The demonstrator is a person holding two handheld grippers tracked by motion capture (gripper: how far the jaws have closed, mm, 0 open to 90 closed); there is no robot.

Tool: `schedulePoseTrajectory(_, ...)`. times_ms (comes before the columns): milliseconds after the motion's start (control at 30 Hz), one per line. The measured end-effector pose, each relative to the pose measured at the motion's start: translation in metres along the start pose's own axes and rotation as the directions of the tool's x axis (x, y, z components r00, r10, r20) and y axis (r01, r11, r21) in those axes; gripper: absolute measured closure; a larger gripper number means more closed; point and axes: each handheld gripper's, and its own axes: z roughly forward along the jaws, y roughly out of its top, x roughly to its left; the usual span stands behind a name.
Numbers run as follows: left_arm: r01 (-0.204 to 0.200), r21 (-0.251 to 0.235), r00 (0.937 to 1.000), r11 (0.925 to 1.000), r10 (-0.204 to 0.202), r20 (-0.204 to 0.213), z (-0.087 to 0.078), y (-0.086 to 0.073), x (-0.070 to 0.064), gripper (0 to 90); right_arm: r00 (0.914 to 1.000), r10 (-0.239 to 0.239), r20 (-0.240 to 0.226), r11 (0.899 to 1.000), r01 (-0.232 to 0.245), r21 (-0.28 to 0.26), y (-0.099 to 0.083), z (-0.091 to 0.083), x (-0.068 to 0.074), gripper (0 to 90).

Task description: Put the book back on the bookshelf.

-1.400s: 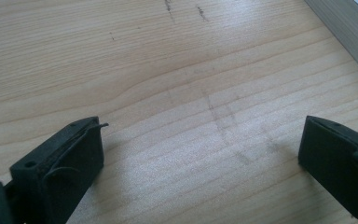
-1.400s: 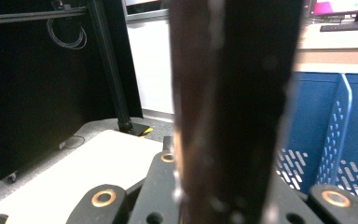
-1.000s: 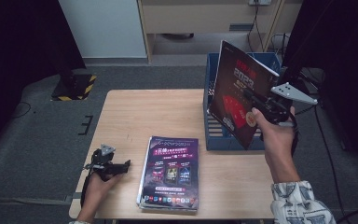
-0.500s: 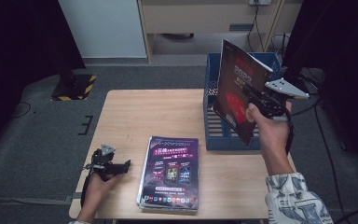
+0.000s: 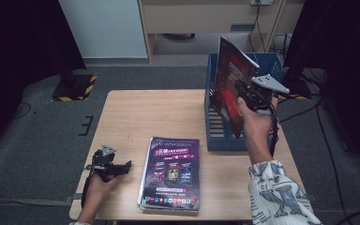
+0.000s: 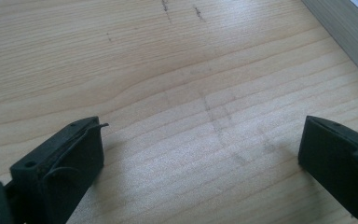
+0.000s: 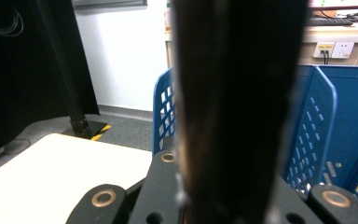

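The magazine (image 5: 228,89) in my right tool (image 5: 249,96) stands nearly upright, lifted over the blue file crate (image 5: 215,131) at the far right of the surface (image 5: 136,117), its lower corner hanging down by the crate's front wall. My right tool is clamped on the magazine's edge (in the right gripper view the dark cover (image 7: 233,107) rises straight up between the jaws, with the crate's slotted walls (image 7: 314,135) behind it). A stack of magazines (image 5: 171,172) lies flat near the front edge of the surface. My left tool (image 5: 117,168) rests on the wood just left of that stack, jaws spread wide with only bare wood between them.
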Motion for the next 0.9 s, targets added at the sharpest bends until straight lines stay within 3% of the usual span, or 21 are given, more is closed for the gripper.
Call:
schedulePoseTrajectory(233,-0.001,-0.001,1.0,1.0,0.001,0.001,0.0,0.0,0.0,0.0,0.9995,0.013,0.029,1.0,-0.013,-0.006,-0.008,0.017,0.004,86.9)
schedulePoseTrajectory(533,-0.004,-0.001,1.0,1.0,0.004,0.003,0.0,0.0,-0.001,0.0,0.9954,0.029,0.092,1.0,-0.028,-0.015,-0.016,0.024,0.001,86.9)
schedulePoseTrajectory(900,-0.005,-0.002,1.0,1.0,0.005,0.005,0.0,0.0,-0.001,0.0,0.997,0.018,0.075,1.0,-0.018,-0.003,-0.023,0.037,0.008,86.9)
